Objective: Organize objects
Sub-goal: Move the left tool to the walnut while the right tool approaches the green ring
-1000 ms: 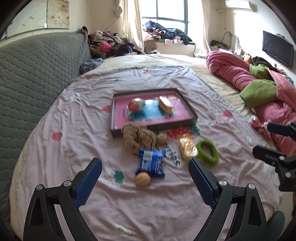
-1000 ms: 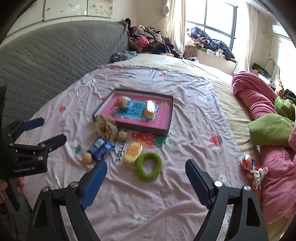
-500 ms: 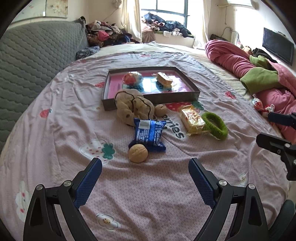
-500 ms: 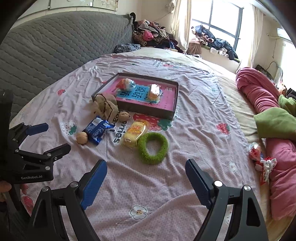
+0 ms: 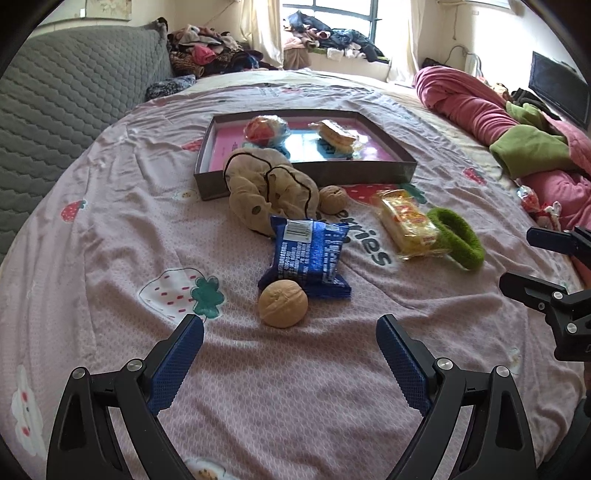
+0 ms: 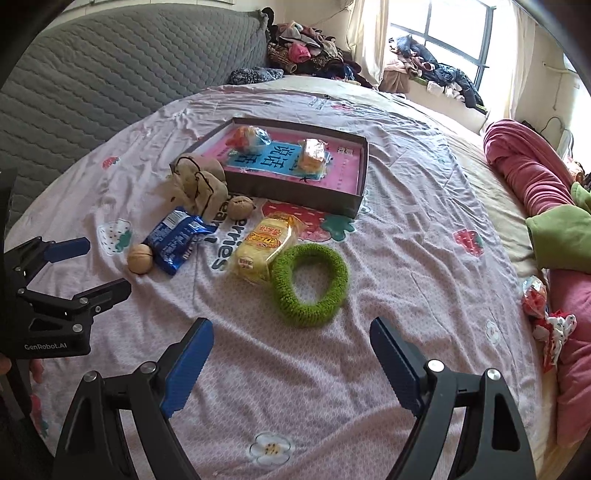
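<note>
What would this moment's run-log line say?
left tool: open, over near walnut | right tool: open, before green ring | tray: two snacks inside

"GenRobot.AI" is printed in white on the left tongs' (image 6: 79, 266) black body, left of the right tongs (image 6: 291, 338). Ahead of both, the bedsheet (image 5: 373, 243) reads "...erries". The tray's (image 6: 295, 192) blue panel carries large Chinese characters.

Daylight pours in from the window (image 5: 332, 14) at the far end, blown out to near white in both views. The bedspread (image 6: 406, 221) is evenly lit with soft, faint shadows. Focus is sharp throughout. Fisheye distortion bends the edges, and dark vignetting fills the corners.
</note>
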Available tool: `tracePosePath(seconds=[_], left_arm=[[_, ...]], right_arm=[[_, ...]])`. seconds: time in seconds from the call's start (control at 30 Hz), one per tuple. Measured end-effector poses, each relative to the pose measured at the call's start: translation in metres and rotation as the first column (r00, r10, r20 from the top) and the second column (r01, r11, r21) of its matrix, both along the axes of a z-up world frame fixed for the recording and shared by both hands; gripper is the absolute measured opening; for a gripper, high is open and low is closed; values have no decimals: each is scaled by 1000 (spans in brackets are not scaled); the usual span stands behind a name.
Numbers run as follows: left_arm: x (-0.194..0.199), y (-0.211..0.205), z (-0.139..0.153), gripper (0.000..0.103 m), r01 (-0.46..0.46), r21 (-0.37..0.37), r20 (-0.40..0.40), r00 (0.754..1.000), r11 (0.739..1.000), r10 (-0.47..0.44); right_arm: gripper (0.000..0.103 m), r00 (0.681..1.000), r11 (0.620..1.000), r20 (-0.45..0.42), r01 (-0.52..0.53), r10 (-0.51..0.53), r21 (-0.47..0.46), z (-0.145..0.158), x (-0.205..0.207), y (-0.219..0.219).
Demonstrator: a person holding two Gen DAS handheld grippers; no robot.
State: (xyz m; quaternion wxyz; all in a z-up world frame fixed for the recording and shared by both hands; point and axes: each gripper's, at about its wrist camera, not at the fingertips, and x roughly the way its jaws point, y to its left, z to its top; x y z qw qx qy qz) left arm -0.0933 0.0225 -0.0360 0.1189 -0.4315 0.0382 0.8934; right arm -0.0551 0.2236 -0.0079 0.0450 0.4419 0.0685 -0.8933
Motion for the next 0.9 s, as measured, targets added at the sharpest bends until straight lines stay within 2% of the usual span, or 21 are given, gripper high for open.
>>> tracePosePath(seconds=[0.27, 0.63, 0.77, 0.83, 0.9], left_arm=[[-17, -10, -13, 95, -23, 24, 15, 1000, 999, 23], [-24, -5, -21, 94, 6, 41, 11, 1000, 999, -6], [-25, -5, -24, 86, 13, 56, 12, 1000, 998, -13], [-26, -5, -26, 79, 10, 61, 22, 1000, 998, -11], [-27, -6, -29, 77, 14, 67, 28, 999, 998, -16]], right_arm=[[86, 1000, 1000, 10, -2, 2, 5, -15, -19, 2], [79, 999, 999, 45, -22, 20, 46, -33, -36, -1], [68, 998, 998, 62, -32, 29, 57, -40, -41, -2], [64, 997, 997, 72, -38, 34, 63, -44, -44, -3], [63, 997, 997, 76, -41, 36, 70, -47, -45, -4]])
